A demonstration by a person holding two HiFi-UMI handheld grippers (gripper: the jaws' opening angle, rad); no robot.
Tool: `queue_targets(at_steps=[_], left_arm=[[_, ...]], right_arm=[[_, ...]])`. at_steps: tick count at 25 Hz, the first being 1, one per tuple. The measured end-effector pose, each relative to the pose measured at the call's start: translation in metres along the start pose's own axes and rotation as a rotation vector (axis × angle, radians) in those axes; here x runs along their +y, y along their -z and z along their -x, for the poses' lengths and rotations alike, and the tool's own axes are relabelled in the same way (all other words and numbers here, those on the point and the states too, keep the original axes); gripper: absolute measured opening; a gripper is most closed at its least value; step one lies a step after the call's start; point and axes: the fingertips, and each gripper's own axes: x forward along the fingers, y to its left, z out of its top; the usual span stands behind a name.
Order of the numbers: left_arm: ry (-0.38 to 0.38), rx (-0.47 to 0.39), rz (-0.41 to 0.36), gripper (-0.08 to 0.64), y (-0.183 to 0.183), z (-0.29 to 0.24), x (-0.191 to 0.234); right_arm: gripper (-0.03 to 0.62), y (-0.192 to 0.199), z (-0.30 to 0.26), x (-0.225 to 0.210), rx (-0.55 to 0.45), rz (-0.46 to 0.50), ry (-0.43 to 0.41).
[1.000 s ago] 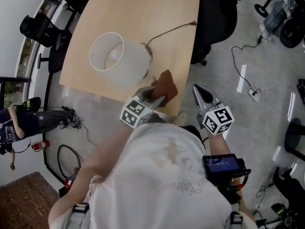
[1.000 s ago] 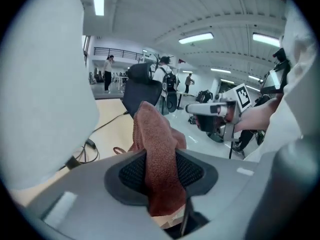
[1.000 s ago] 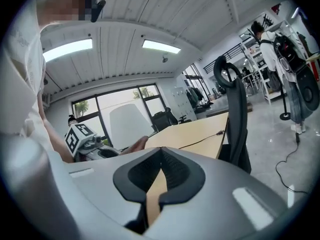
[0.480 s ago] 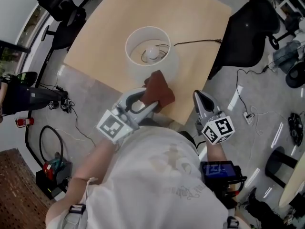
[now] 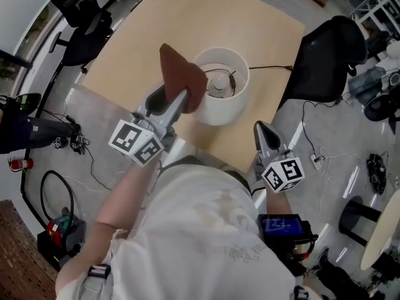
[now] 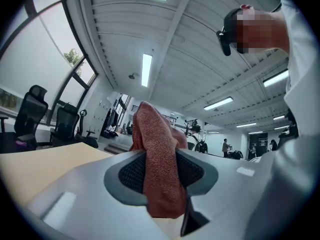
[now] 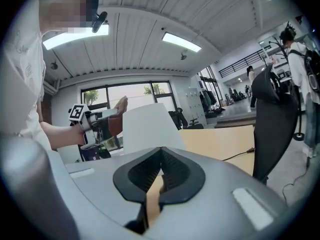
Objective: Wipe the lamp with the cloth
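I am clamping the rust-brown terry cloth [image 5: 179, 74] in my left gripper [image 5: 181, 99] jaws, just left of the upright white drum-shaded lamp [image 5: 220, 109] on the table [image 5: 134, 42]. Right gripper [image 5: 260, 129] jaws are hanging closed and empty, farther off.

left tool [image 5: 180, 99] grips the cloth [image 5: 179, 71] beside the lamp [image 5: 220, 110]; right tool [image 5: 260, 130] well apart
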Motion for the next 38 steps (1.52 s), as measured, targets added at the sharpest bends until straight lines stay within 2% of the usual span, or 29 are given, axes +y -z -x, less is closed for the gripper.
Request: queue_targets(at_steps=[5,8,11,16,21,24,28,30,33,38], left_arm=[[0.048,-0.025,0.064,0.161,0.014,-0.008,0.014],[0.057,-0.004,0.109,0.161,0.031,-0.004,0.024],[0.063,0.062,0.149,0.161,0.060,0.000,0.035],[0.086,0.188,0.169,0.163,0.110,0.005,0.050],[0.091,0.269,0.186,0.163,0.136,0.009,0.062],[0.106,0.231,0.205,0.163,0.117,0.004,0.071],[0.191,0.082,0.233,0.163,0.045,-0.025,0.071],[0.238,0.045,0.224,0.161,0.016,-0.041,0.068],[0.282,0.075,0.182,0.163,0.002,-0.059,0.060],[0.271,0.156,0.138,0.161,0.023,-0.065,0.054]], right_arm=[[0.012,0.000,-0.001,0.006,-0.007,0.005,0.064],[0.012,0.001,0.002,0.004,-0.012,0.004,0.113],[0.012,0.004,0.004,0.005,-0.006,0.004,0.152],[0.012,0.005,0.007,0.005,-0.011,0.002,0.201],[0.012,0.003,0.014,0.005,-0.025,-0.003,0.253],[0.012,0.004,0.014,0.006,-0.033,-0.008,0.279],[0.012,0.002,0.010,0.005,-0.044,-0.012,0.304],[0.012,0.000,0.006,0.008,-0.051,-0.009,0.311],[0.012,-0.002,0.001,0.017,-0.060,-0.002,0.323],[0.012,-0.002,0.009,0.021,-0.062,0.010,0.363]])
